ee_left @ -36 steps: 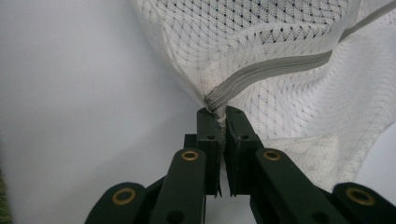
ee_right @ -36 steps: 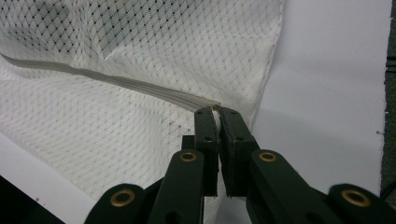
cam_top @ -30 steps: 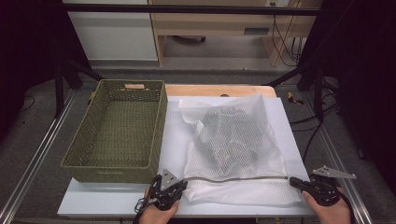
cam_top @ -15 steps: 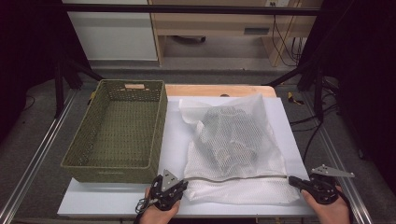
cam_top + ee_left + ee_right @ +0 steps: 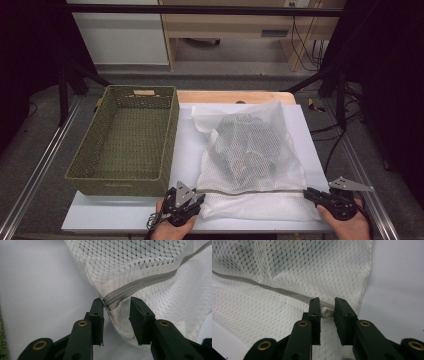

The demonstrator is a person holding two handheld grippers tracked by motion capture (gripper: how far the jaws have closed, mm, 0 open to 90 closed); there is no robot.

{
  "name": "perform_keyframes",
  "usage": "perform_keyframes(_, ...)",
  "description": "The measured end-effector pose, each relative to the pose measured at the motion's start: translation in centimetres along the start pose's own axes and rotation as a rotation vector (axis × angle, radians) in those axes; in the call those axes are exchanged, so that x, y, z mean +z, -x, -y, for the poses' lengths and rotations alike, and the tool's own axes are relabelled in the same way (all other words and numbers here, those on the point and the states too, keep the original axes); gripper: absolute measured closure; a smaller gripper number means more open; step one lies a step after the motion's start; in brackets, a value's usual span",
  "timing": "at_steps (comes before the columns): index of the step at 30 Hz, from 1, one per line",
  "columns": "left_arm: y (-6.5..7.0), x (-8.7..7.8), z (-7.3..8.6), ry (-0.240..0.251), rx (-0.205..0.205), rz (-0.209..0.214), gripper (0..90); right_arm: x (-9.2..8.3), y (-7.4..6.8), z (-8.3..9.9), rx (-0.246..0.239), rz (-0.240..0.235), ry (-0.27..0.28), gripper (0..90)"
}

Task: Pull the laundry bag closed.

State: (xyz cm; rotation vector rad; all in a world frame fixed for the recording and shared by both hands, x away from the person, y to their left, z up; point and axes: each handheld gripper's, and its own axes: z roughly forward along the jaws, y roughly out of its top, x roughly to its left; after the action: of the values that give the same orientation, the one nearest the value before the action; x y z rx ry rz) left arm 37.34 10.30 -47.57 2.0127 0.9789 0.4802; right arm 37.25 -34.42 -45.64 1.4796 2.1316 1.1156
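**Inspector:** Left gripper (image 5: 116, 315): jaws parted, having just been opening; the zipper end of the mesh laundry bag (image 5: 247, 155) sits between them, touching one pad at most and not pinched. Right gripper (image 5: 327, 311): jaws likewise just opening, a narrow gap, with the white zipper pull (image 5: 326, 312) lying in that gap and not pressed.

**Clerk:** So both have let go?

**Inspector:** By my reading, yes. Neither grips anything at this moment. In the high view the left gripper (image 5: 192, 204) and right gripper (image 5: 312, 194) sit at opposite ends of the zipper (image 5: 250, 190), which runs straight across the near part of the bag.

**Clerk:** Where does the bag lie?

**Inspector:** Flat on the white board (image 5: 187, 150), near edge toward the person, with dark clothing visible through the mesh. The green woven basket (image 5: 125, 140) stands just beside it on the left and is empty.

**Clerk:** Progress?

**Inspector:** The zipper appears closed along its length, so the fastening looks finished. What I judge remains is moving the bag, likely into the basket. That is not begun.
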Motion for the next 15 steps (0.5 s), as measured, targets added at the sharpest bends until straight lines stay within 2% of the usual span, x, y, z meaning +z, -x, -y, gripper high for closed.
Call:
perform_keyframes(2, 0.1, 0.0, 0.0, 0.0, 0.002, -0.001, 61.5, 0.0, -0.1, 0.0, 0.002, 0.0, 0.004, 71.9)
perform_keyframes(3, 0.1, 0.0, -0.1, 0.004, 0.007, -0.005, 58.8, 0.1, -0.4, -0.1, -0.009, 0.004, 0.014, 66.5)
perform_keyframes(4, 0.1, 0.0, -0.1, 0.004, 0.007, -0.005, 58.0, 0.1, -0.4, -0.1, -0.009, 0.004, 0.014, 66.5)
perform_keyframes(6, 0.2, -0.2, -0.3, 0.028, 0.013, -0.015, 56.0, 0.2, -0.8, -0.3, -0.029, 0.008, 0.029, 58.9)
perform_keyframes(7, 0.2, -0.2, -0.3, 0.028, 0.013, -0.015, 54.6, 0.2, -0.8, -0.3, -0.029, 0.008, 0.029, 58.9)
perform_keyframes(13, 0.5, -0.1, -0.6, 0.044, 0.018, -0.01, 47.4, 0.4, -1.8, -0.8, -0.077, 0.015, 0.069, 43.8)
perform_keyframes(14, 0.5, -0.1, -0.6, 0.047, 0.017, -0.007, 47.4, 0.4, -1.8, -0.8, -0.077, 0.015, 0.069, 43.8)
perform_keyframes(15, 0.6, -0.1, -0.7, 0.051, 0.017, -0.006, 45.4, 0.5, -2.2, -1.0, -0.089, 0.024, 0.086, 38.1)
